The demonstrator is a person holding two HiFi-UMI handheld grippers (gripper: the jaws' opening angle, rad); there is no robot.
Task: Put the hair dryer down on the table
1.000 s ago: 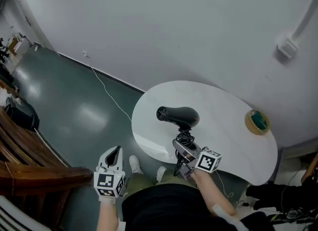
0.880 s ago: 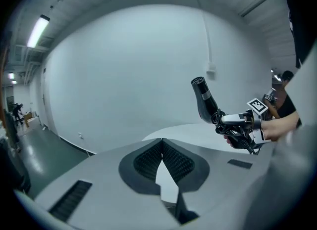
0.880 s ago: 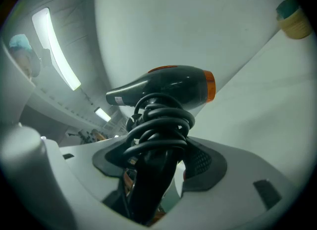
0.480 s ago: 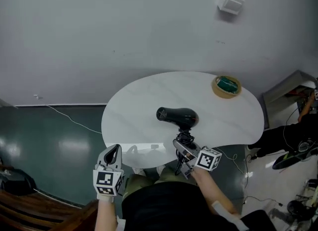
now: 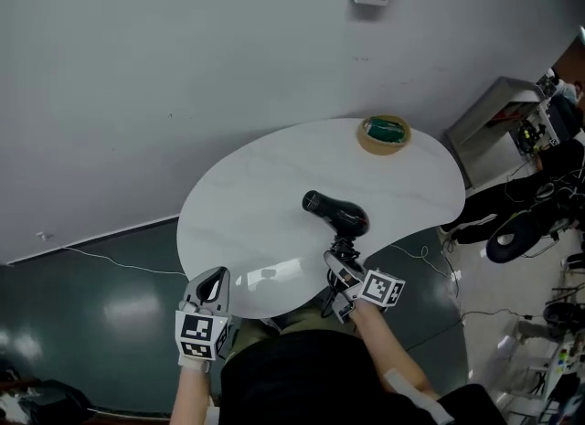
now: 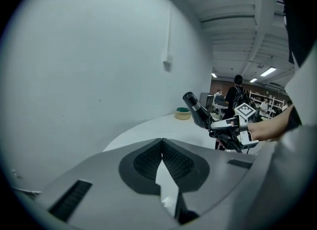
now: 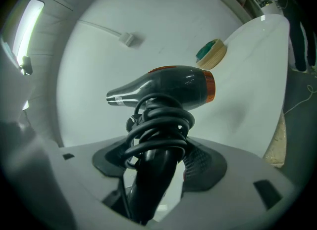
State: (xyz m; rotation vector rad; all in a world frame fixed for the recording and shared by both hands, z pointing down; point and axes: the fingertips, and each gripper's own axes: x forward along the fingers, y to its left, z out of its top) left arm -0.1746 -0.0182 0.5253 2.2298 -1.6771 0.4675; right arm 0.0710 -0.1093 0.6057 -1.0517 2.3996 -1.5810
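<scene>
Right gripper view shows cord (image 7: 159,120) partly hiding hair dryer (image 7: 171,86) handle.

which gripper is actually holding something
The right gripper: its jaws clamp the handle of the hair dryer. The left gripper has its jaws together with nothing between them.

The hair dryer (image 5: 343,216) has swung round over the table (image 5: 247,204).

A tape roll (image 5: 384,133) lies on the table (image 5: 247,204), beyond the hair dryer (image 5: 340,215).
</scene>
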